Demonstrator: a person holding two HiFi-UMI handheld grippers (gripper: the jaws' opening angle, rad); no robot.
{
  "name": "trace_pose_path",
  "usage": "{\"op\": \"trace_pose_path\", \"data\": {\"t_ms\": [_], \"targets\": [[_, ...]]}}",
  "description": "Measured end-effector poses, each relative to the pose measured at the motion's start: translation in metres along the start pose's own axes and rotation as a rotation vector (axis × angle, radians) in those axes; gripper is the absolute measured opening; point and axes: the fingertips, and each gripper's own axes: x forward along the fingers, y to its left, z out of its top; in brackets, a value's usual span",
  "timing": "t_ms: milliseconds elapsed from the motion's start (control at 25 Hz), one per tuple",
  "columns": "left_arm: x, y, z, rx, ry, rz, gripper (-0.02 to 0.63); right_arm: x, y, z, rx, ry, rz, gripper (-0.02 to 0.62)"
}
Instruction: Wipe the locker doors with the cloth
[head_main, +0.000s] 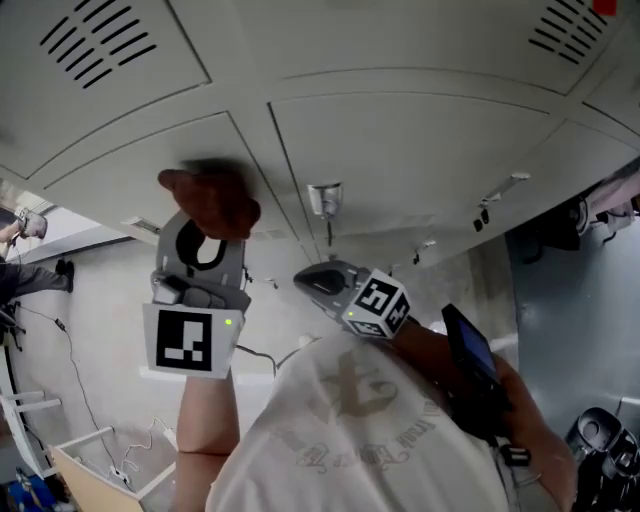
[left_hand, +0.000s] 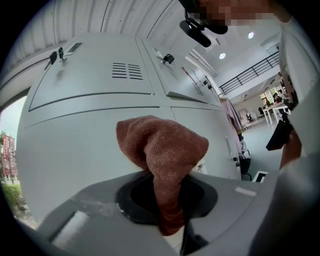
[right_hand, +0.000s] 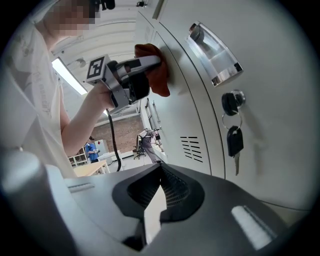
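A rust-brown cloth (head_main: 210, 200) is bunched against a pale grey locker door (head_main: 120, 170), left of the door seam. My left gripper (head_main: 205, 232) is shut on the cloth (left_hand: 160, 150), whose folded end sticks out past the jaws onto the door (left_hand: 85, 150). In the right gripper view the same cloth (right_hand: 155, 70) presses flat on the door above a row of vent slots (right_hand: 191, 148). My right gripper (head_main: 306, 281) hovers just right of the left one, close to the locker; it (right_hand: 160, 172) is shut with nothing in it.
A clear handle (right_hand: 215, 55) and a lock with a hanging key (right_hand: 234, 141) sit on the neighbouring door (right_hand: 270, 125). More handles (head_main: 325, 198) run along the locker row. A cable (right_hand: 114, 145) trails from the left gripper. People and tables stand far behind (right_hand: 91, 149).
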Motion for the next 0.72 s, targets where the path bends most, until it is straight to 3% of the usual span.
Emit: {"op": "trace_pose_path", "data": {"t_ms": [280, 480, 720], "targets": [[0.014, -0.029, 0.002, 0.080, 0.069, -0.094, 0.080, 0.000, 0.001, -0.001, 0.023, 0.005, -0.004, 0.008], [0.020, -0.039, 0.026, 0.089, 0.024, -0.109, 0.080, 0.000, 0.003, -0.001, 0.023, 0.005, 0.012, 0.008], [0.021, -0.033, 0.045, 0.166, -0.040, -0.065, 0.080, -0.008, -0.001, 0.001, 0.032, -0.007, -0.009, 0.008]]}}
